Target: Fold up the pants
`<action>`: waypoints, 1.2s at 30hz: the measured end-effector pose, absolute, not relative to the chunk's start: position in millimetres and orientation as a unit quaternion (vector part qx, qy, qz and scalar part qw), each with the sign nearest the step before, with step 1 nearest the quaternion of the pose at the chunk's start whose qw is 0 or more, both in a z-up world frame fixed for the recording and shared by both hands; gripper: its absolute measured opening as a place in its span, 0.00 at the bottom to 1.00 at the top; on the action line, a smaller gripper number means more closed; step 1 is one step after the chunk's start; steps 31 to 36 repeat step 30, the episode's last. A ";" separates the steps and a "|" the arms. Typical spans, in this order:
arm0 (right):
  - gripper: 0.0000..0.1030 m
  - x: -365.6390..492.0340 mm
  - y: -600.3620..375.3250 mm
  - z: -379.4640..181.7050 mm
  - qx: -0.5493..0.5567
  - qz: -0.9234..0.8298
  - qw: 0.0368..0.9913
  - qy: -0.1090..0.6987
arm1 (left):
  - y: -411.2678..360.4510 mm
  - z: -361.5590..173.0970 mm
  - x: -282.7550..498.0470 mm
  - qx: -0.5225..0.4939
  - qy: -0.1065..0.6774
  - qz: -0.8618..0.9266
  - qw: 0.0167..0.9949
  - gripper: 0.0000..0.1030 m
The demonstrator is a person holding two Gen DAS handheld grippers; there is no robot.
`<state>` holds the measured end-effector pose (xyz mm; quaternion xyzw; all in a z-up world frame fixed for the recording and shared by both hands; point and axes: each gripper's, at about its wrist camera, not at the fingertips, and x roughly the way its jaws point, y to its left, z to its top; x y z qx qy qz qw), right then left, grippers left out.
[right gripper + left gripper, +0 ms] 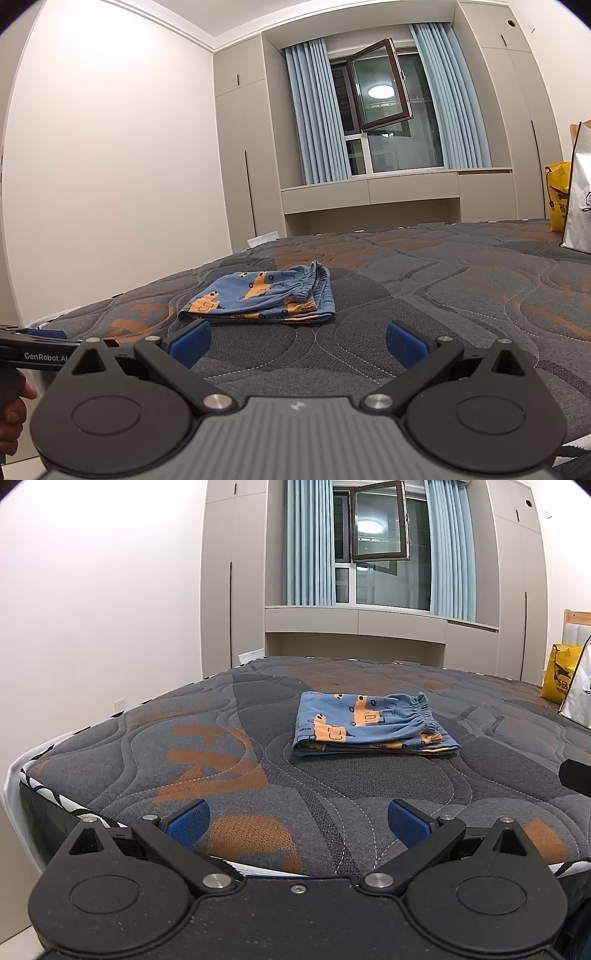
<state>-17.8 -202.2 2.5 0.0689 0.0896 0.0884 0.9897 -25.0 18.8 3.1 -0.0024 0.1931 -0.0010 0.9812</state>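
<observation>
Small blue pants [369, 723] with an orange vehicle print lie folded into a compact rectangle on the grey and orange quilted mattress [258, 775]. The elastic waistband faces right. They also show in the right wrist view [262, 299]. My left gripper [298, 821] is open and empty, low over the mattress's near edge, well short of the pants. My right gripper [298, 343] is open and empty, also short of the pants. The left gripper's body [33, 350] shows at the left edge of the right wrist view.
A yellow bag [561, 677] and a white bag [580, 698] stand at the mattress's far right. White wall on the left, wardrobes and a curtained window [380, 542] behind. The mattress's left edge [55, 775] drops to the floor.
</observation>
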 end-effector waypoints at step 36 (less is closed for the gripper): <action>1.00 -4.5 -201.6 -0.8 0.071 0.092 0.987 0.111 | 17.8 1.1 -8.0 -0.013 0.205 -0.003 0.979 0.99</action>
